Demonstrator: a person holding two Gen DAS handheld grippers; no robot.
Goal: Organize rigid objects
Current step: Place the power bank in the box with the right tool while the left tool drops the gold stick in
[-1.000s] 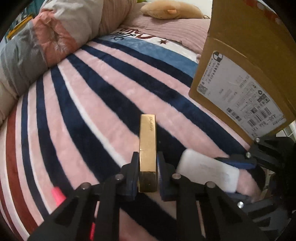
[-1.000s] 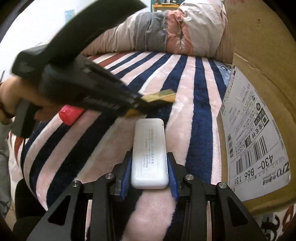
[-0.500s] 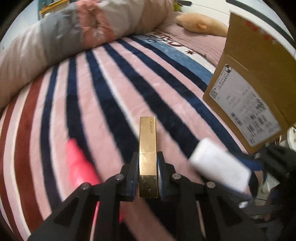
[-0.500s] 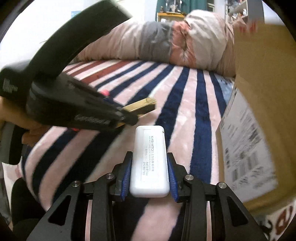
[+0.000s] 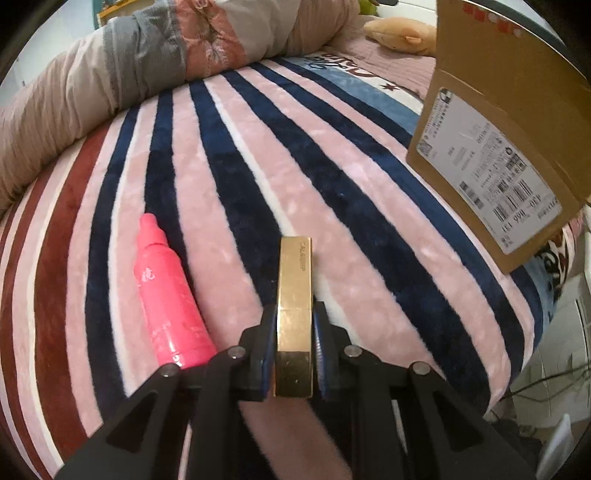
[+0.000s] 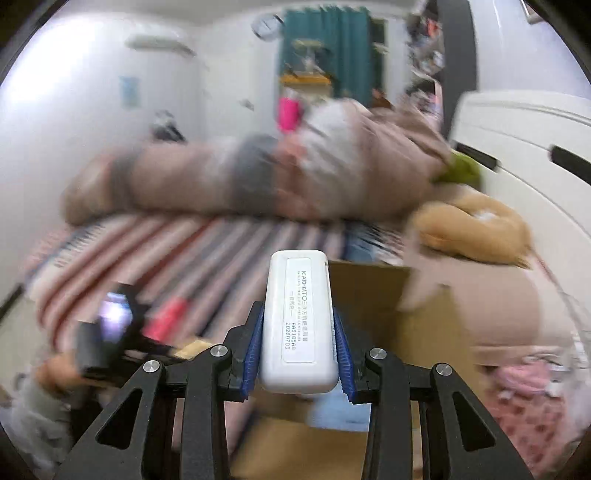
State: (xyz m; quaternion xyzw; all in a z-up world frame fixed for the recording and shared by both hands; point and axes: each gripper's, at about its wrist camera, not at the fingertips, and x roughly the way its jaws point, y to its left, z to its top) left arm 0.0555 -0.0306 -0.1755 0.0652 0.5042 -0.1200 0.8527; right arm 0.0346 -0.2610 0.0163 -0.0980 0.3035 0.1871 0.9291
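A gold rectangular case [image 5: 294,314] is clamped between the blue pads [image 5: 267,350] of the left gripper [image 5: 294,347], its length pointing forward along the fingers and its far end projecting well beyond them above the striped blanket [image 5: 332,177]. Just to the left of that gripper, a pink tube [image 5: 168,295] is seen lying on the blanket, its narrow tip turned away from the camera. A cardboard box [image 5: 491,122] bearing a white shipping label [image 5: 487,170] is seen at the right, resting on the blanket's edge. A rolled quilt [image 5: 147,70] is laid along the far side of the bed, and a tan plush toy [image 5: 399,31] is seen beyond it. In the right wrist view, a white oblong case [image 6: 298,325] with a printed label is gripped between the ridged blue pads [image 6: 253,354] of the right gripper [image 6: 298,354], held upright along the fingers above the open cardboard box [image 6: 369,280]. The background there is heavily blurred; the left gripper [image 6: 110,332] can be made out only as a dark shape at lower left.
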